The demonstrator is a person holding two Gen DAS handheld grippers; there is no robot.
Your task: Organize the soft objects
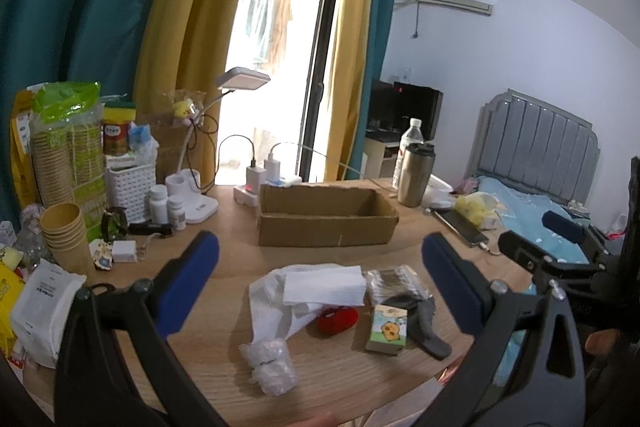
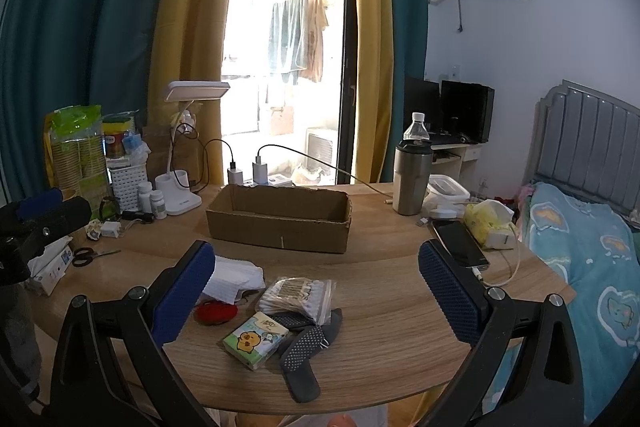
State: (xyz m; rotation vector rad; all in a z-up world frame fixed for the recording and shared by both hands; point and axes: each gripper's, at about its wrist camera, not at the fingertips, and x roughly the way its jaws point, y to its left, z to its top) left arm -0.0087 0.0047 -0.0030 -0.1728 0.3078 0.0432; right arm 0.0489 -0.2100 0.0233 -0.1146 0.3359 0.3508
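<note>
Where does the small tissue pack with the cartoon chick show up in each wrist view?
Left wrist view: the tissue pack lies lower centre-right on the table, right of the red item.
Right wrist view: the tissue pack lies lower centre, left of the grey sock.
Shared landmark: the open cardboard box sits behind it in both.

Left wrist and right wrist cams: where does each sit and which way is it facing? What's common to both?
Left wrist: on the left gripper, above the table's near edge, facing the cardboard box and balcony door; own open blue fingers frame the white cloth; right gripper shows at the right.
Right wrist: on the right gripper, further right, same heading; own open fingers show, left gripper at the left edge.
Shared: box, tissue pack, grey sock, steel tumbler.
</note>
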